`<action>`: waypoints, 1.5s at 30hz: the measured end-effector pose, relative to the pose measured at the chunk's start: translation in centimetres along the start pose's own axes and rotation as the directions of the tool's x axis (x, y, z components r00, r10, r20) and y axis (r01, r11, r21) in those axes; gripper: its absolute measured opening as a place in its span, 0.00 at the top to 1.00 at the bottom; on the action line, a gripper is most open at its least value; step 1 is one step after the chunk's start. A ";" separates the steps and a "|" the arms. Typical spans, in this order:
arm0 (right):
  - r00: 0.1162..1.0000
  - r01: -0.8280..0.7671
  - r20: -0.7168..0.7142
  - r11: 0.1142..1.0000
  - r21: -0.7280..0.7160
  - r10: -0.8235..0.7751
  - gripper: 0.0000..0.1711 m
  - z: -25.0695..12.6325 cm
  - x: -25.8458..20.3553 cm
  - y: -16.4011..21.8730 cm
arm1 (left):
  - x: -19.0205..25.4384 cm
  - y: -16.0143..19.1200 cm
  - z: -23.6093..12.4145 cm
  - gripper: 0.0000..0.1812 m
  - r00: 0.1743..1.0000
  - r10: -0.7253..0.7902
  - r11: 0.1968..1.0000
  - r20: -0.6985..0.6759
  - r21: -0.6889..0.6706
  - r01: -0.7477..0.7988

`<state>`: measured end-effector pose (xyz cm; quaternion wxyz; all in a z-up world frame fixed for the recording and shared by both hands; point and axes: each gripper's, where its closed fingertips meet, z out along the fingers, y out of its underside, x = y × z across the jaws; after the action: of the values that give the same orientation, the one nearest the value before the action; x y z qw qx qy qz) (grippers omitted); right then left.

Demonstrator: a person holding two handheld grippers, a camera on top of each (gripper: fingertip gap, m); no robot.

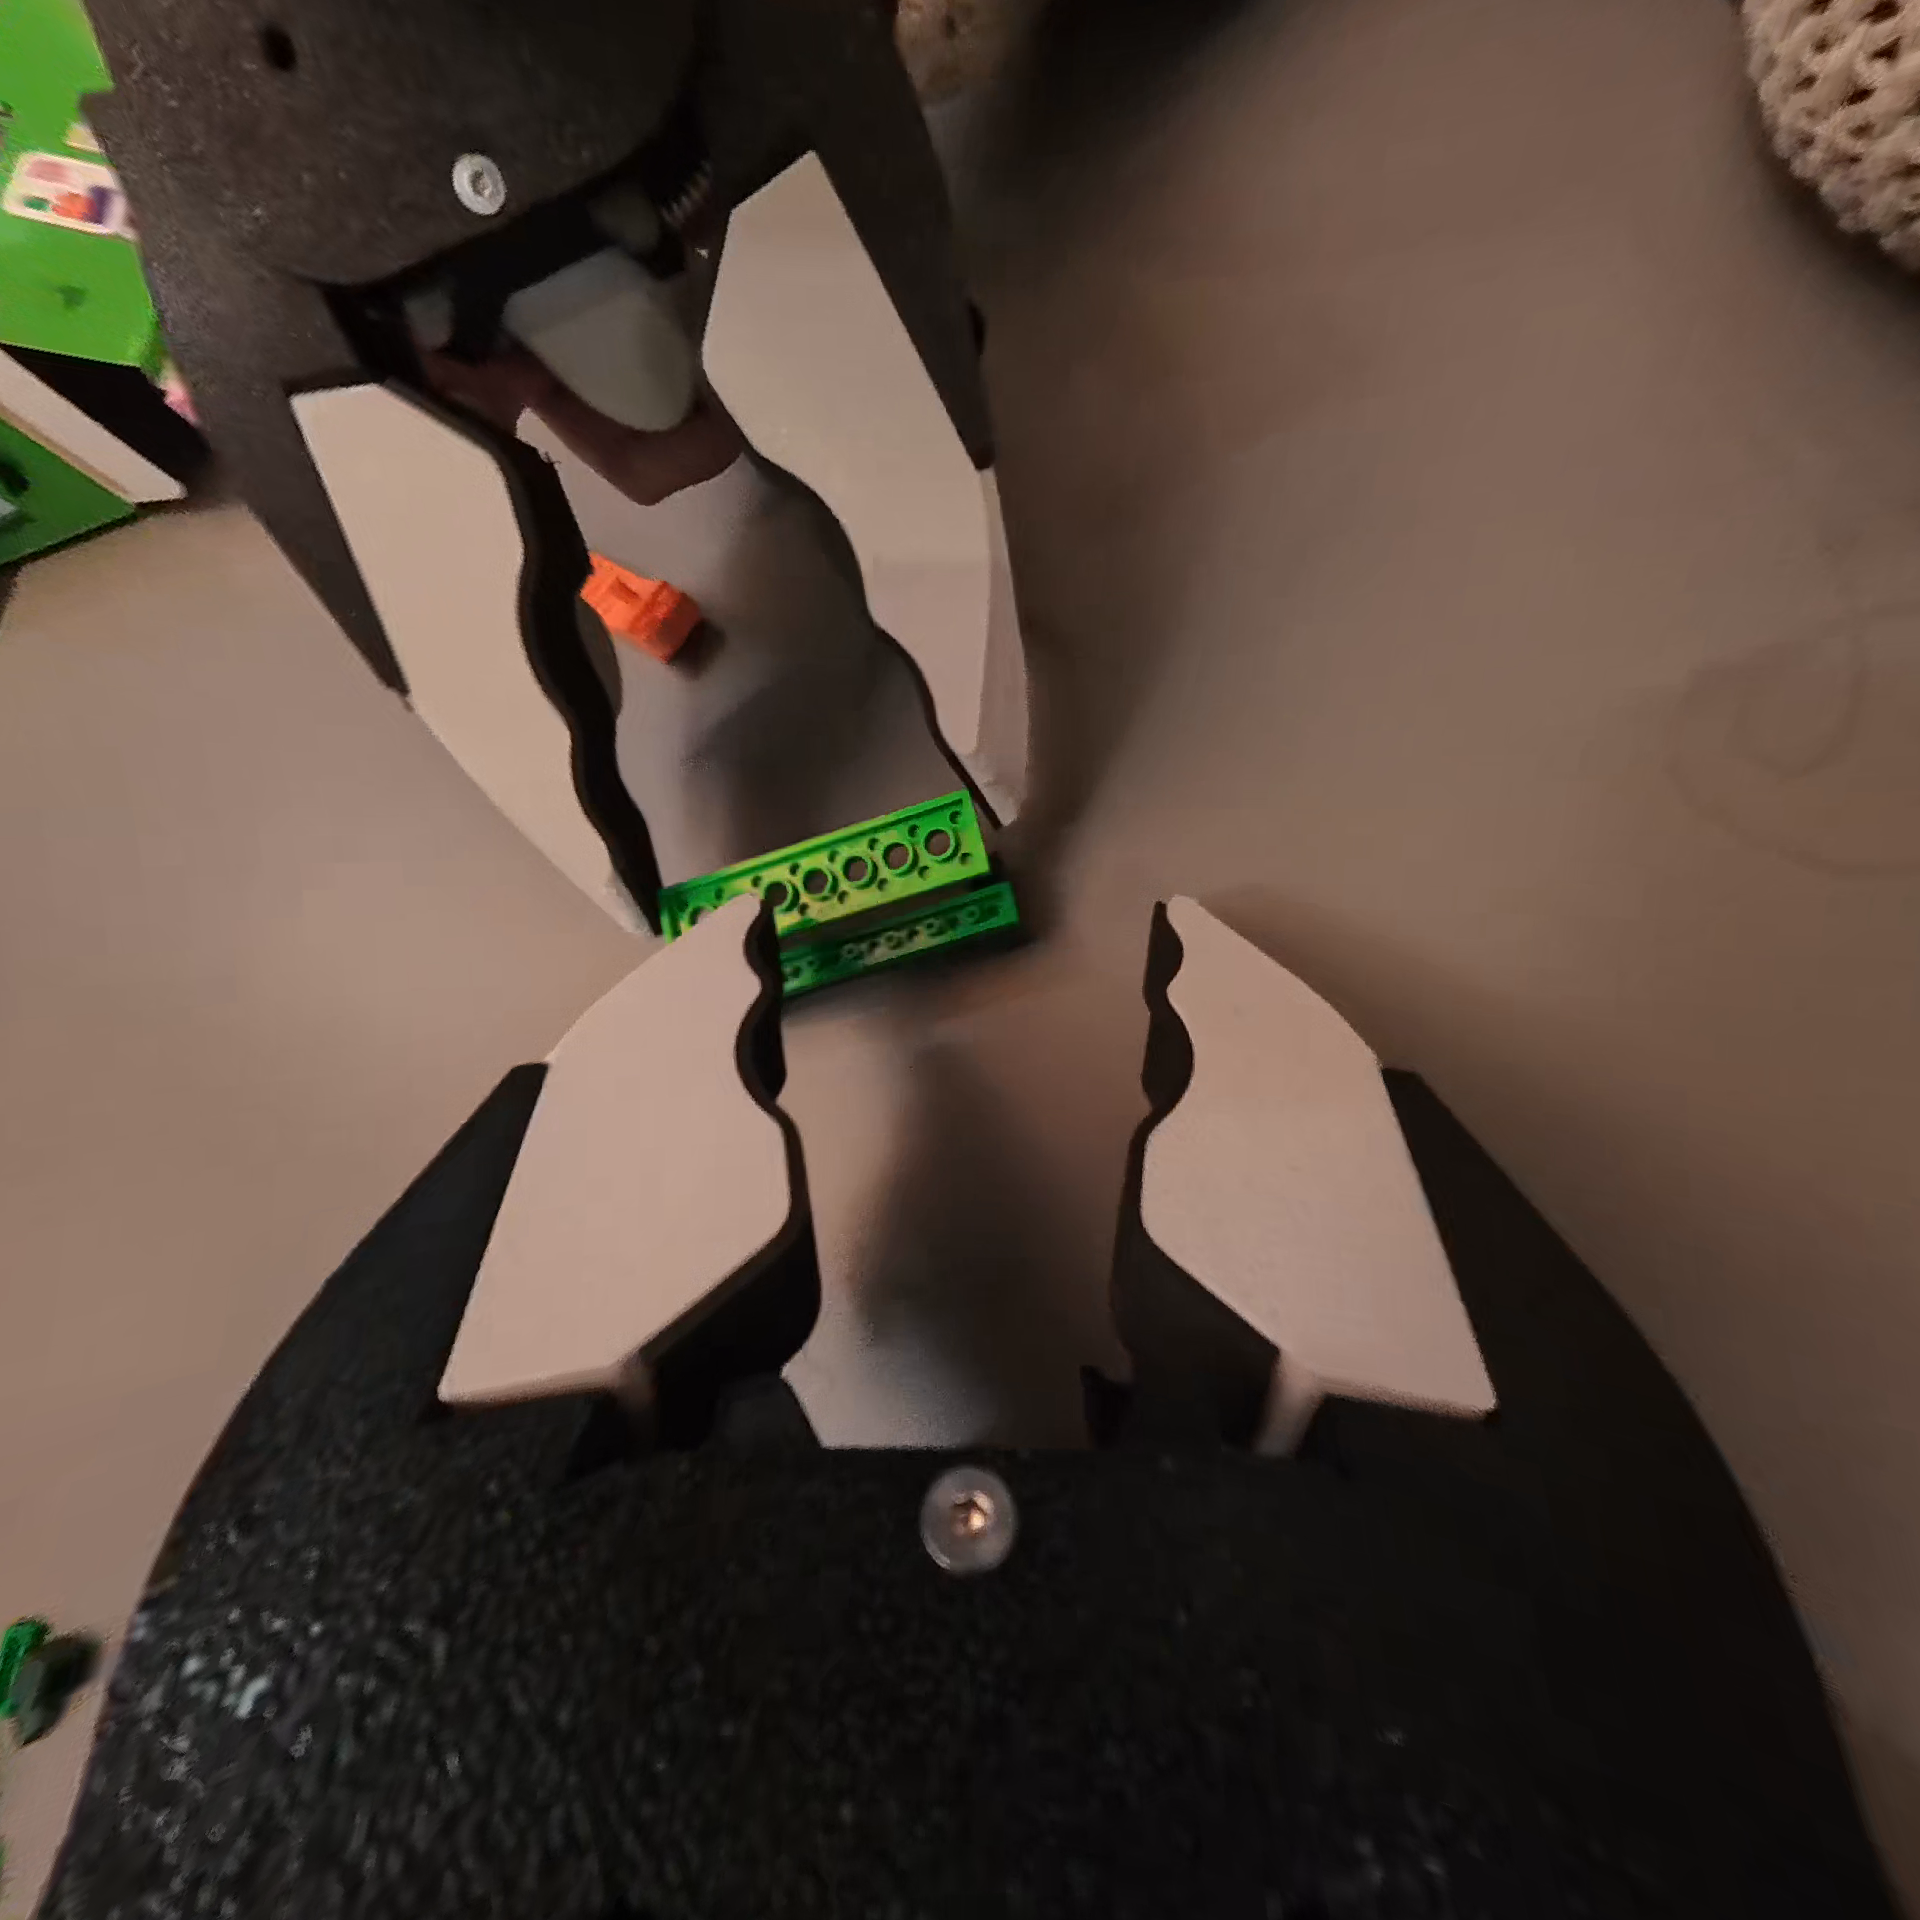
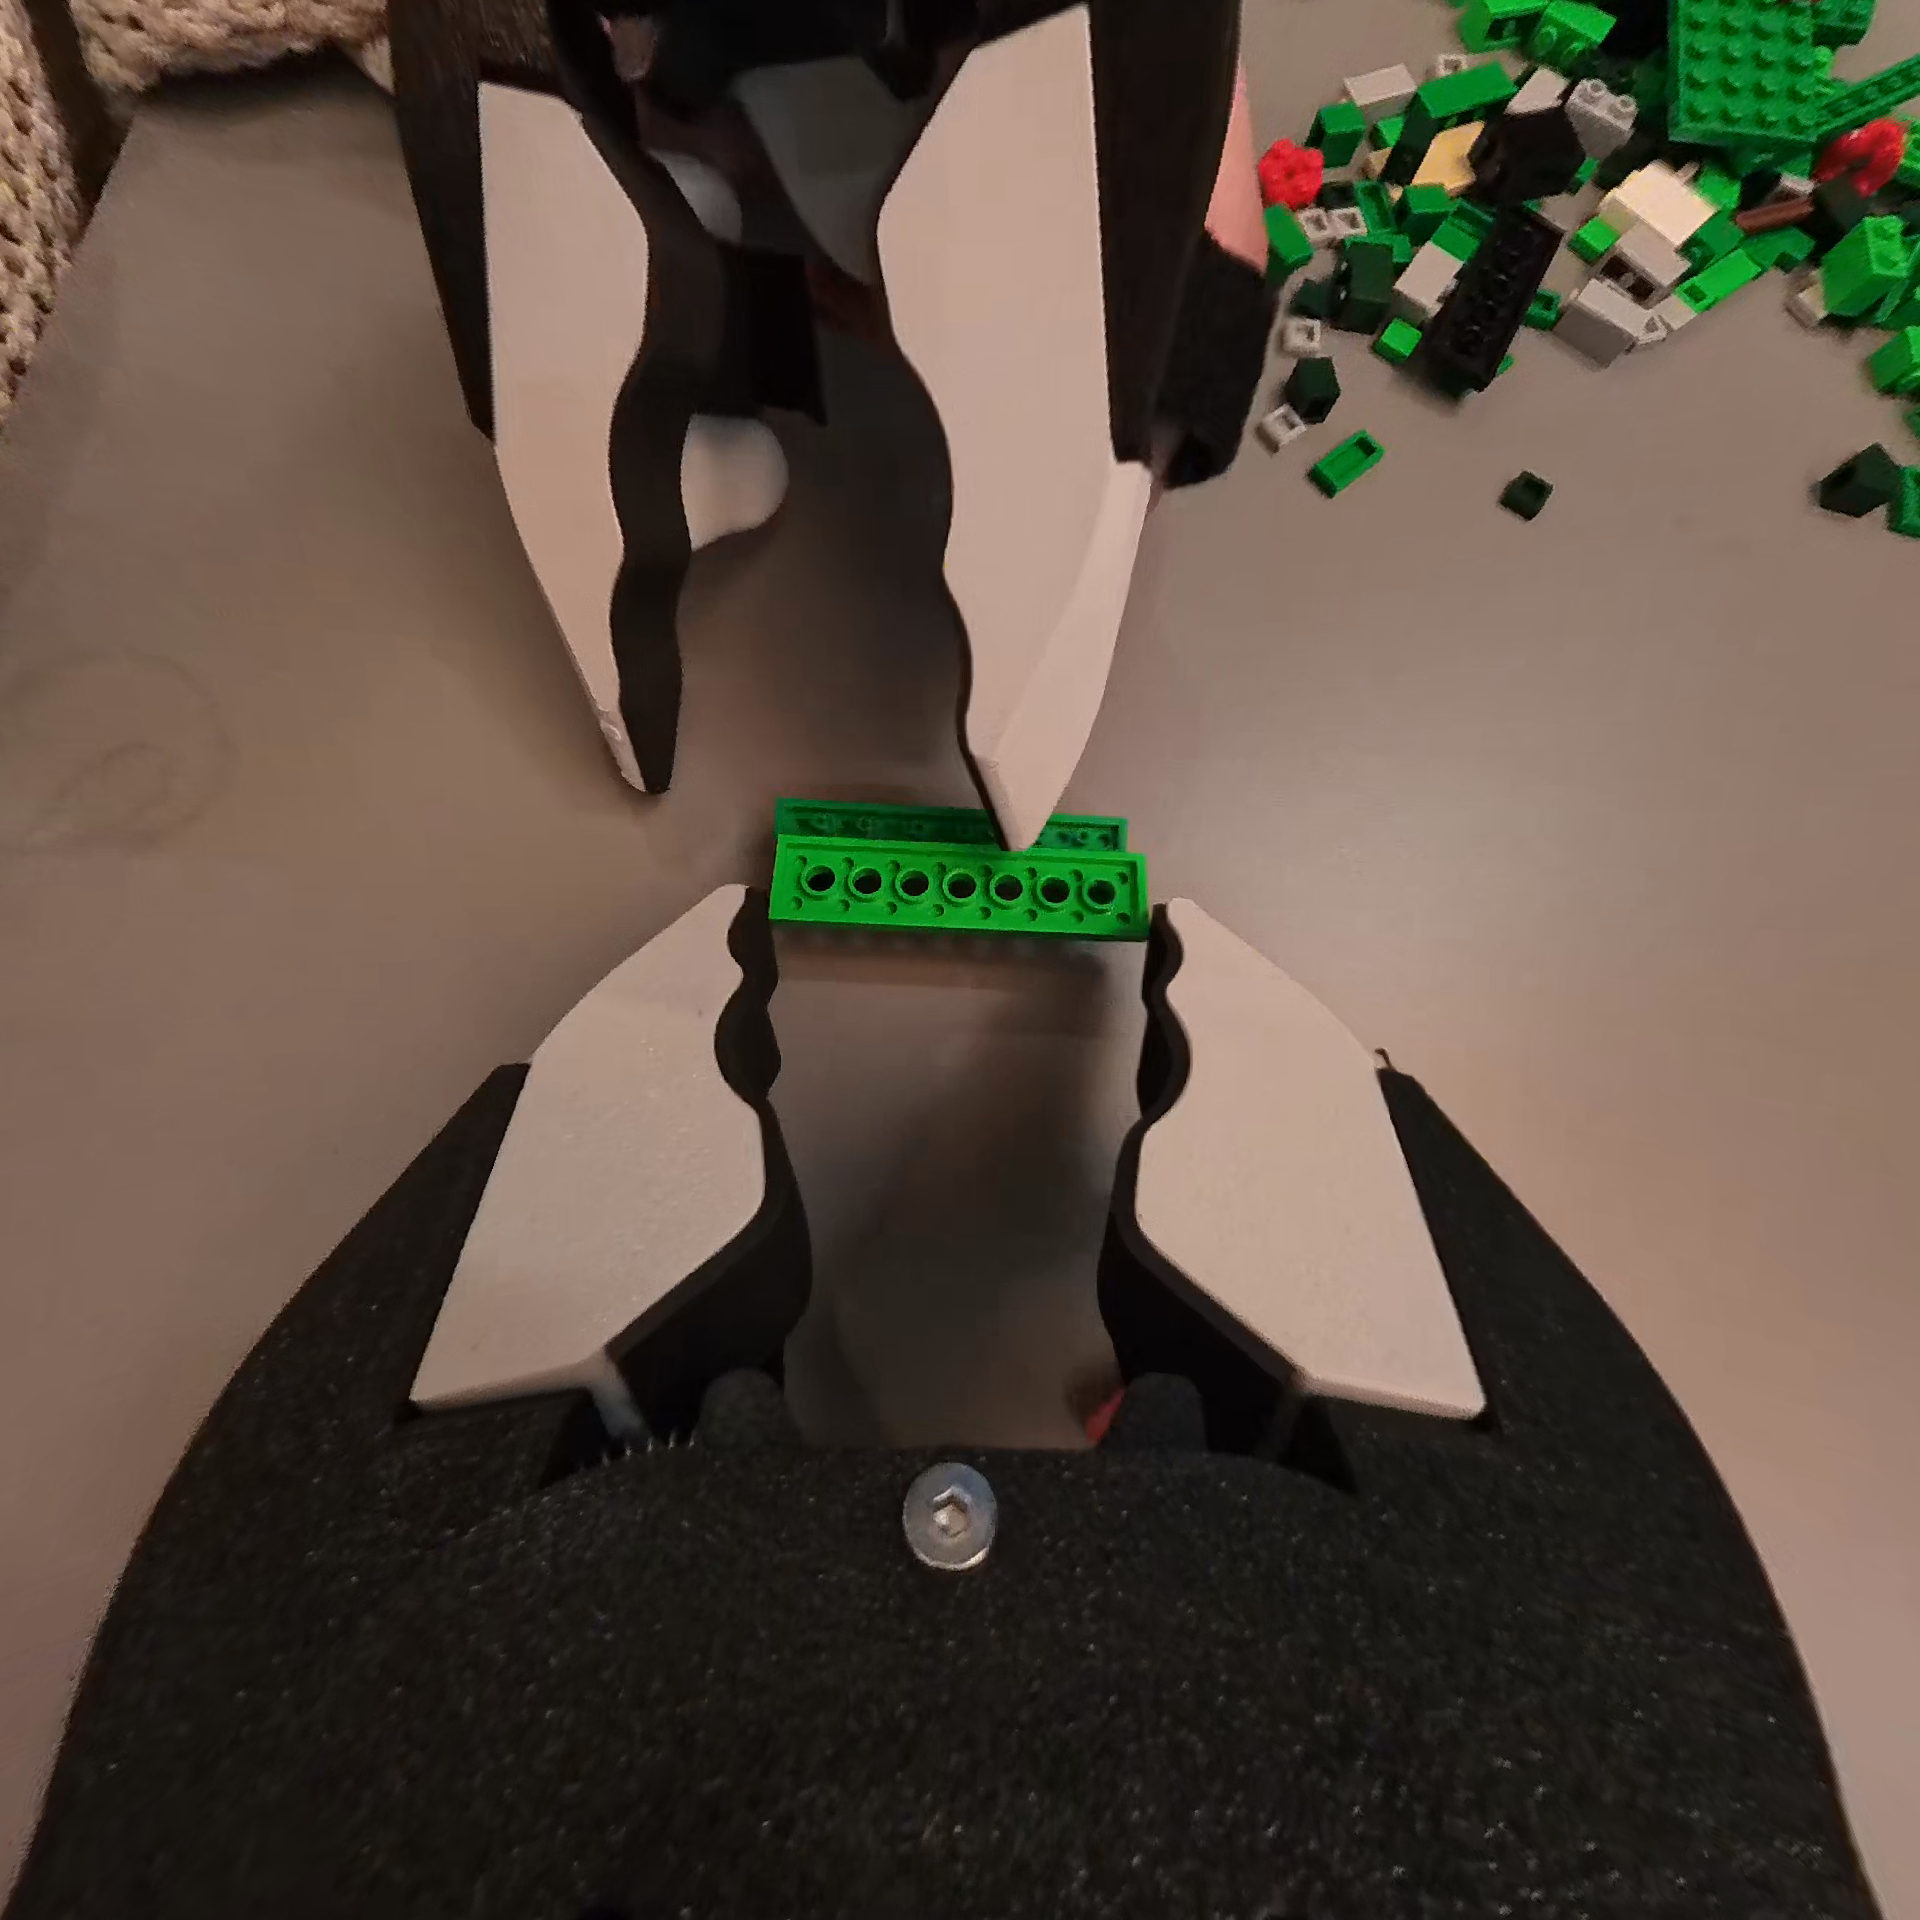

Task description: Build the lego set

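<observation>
A bright green plate (image 2: 956, 894), underside up with a row of round holes, sits end to end between my right gripper's (image 2: 956, 904) fingertips, which hold it by its two short ends just above the grey table (image 2: 1455, 831). A second, darker green plate (image 2: 883, 824) lies right behind it. My left gripper (image 1: 961, 920) is open and empty. It reaches in from the far side in the right wrist view (image 2: 831, 805), and one fingertip rests at the darker plate. In the left wrist view the held plate (image 1: 831, 873) spans the right gripper (image 1: 821, 857), with the darker plate (image 1: 914, 935) below.
A pile of loose green, grey, black and red bricks (image 2: 1610, 208) lies at the table's far right. A small orange piece (image 1: 639, 618) sits behind the right gripper. A green box (image 1: 52, 260) stands far left. A cream knitted item (image 1: 1839, 125) is at the table's edge. Less than 4 cm separates the two grippers' tips. The cream knitted item (image 1: 1839, 125) is about equally far from each gripper, around 15 cm.
</observation>
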<state>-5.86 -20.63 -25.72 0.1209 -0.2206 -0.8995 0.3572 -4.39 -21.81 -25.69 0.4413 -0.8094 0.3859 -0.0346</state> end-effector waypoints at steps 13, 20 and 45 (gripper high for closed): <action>0.840 0.439 -0.363 0.899 0.014 -0.404 0.61 -3.4 1.6 -3.6 | -6.1 -2.5 -3.3 0.80 0.760 -0.650 0.719 0.001 0.326 0.614; 0.782 0.516 -0.395 0.856 -0.026 -0.483 0.61 -3.2 1.2 -3.9 | -4.8 -3.3 -3.0 0.95 0.673 -0.715 0.603 -0.192 0.317 0.732; 0.966 -0.251 0.064 0.856 0.452 0.249 0.91 -4.2 2.0 -5.0 | -6.1 -4.5 -4.4 0.98 0.659 -0.703 0.488 -0.269 0.491 0.722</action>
<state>-7.56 -20.47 -19.14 0.1206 -0.3002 -0.7543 0.5713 -7.75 -19.44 -17.88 0.5967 -0.7278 -0.0043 -0.3380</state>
